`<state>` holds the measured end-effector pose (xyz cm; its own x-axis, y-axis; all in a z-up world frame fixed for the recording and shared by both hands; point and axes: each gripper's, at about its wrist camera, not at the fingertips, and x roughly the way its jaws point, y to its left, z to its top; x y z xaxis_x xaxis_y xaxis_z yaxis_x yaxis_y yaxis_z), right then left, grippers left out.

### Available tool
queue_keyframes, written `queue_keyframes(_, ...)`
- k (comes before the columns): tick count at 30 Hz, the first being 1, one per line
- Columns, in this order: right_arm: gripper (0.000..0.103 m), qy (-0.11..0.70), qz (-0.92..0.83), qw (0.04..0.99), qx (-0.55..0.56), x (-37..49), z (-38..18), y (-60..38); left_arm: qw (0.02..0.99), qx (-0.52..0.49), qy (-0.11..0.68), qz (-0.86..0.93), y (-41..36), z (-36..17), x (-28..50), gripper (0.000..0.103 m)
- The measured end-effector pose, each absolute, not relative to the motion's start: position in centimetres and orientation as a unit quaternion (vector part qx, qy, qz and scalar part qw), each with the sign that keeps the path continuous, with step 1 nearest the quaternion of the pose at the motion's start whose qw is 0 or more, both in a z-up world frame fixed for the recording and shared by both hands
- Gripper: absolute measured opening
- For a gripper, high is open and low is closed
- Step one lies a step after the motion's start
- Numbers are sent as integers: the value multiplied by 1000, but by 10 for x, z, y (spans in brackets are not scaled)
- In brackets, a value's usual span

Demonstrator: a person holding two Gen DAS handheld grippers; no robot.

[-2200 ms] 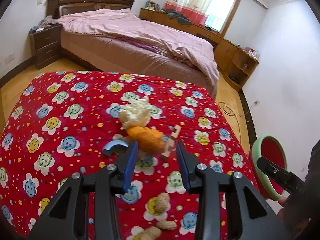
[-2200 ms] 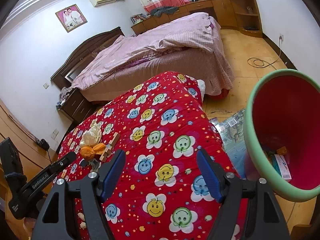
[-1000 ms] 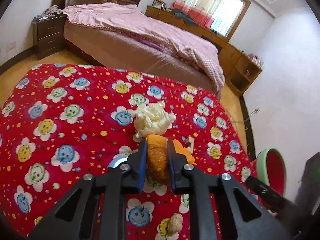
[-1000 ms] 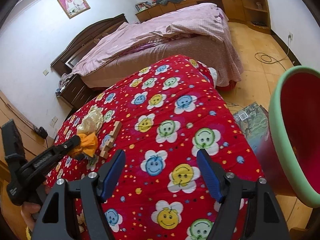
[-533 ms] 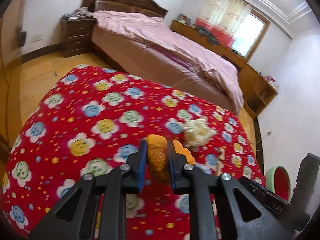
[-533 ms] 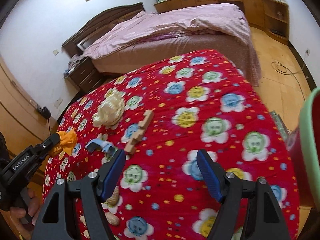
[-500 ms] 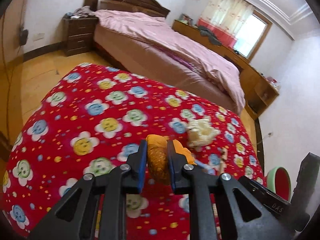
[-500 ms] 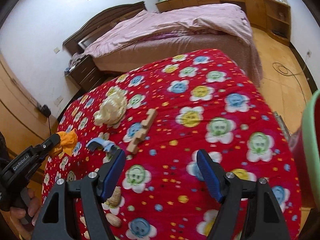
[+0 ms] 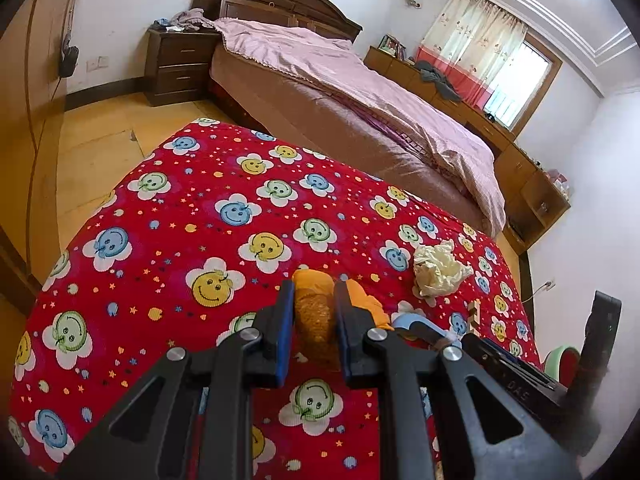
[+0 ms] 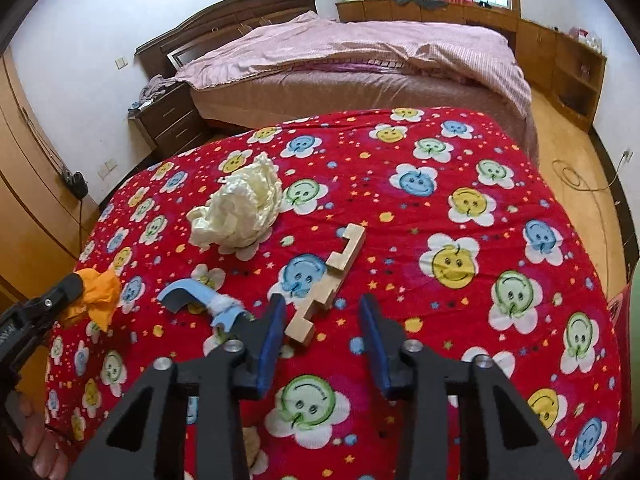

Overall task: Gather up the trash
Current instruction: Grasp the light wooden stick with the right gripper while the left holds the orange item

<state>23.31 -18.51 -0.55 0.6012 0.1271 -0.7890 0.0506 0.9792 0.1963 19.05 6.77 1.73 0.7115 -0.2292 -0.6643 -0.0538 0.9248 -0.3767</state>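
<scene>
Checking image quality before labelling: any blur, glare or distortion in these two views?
Left wrist view: sharp, fisheye-bent walls, dark corner vignette, window blown out. Right wrist view: sharp too, red quilt bulges from distortion, daylight even, shadows soft.

A: My right gripper (image 10: 322, 330) sits low centre, jaws closing, nothing pressed between them; the wooden piece (image 10: 326, 284) lies just above.

B: And left of frame?

A: The crumpled paper (image 10: 240, 210) upper left on the red cloth (image 10: 460, 208), the blue scrap (image 10: 200, 298) below it, the other gripper (image 10: 76, 286) clamping an orange wad (image 10: 100, 294).
</scene>
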Motion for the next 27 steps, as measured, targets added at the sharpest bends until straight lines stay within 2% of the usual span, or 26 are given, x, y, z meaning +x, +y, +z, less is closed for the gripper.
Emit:
queue_keyframes(5,13,441,4,891,103,231,-8,-194,906,-190,375,-55,64,20,186,19)
queue_keyframes(14,13,441,21,883,156,216,-2,-216,907,-180,372,-77,49,33,171,19)
queue_keyframes(27,13,402,31,899,172,156,35,-234,908,-173,363,-118,25,54,146,19)
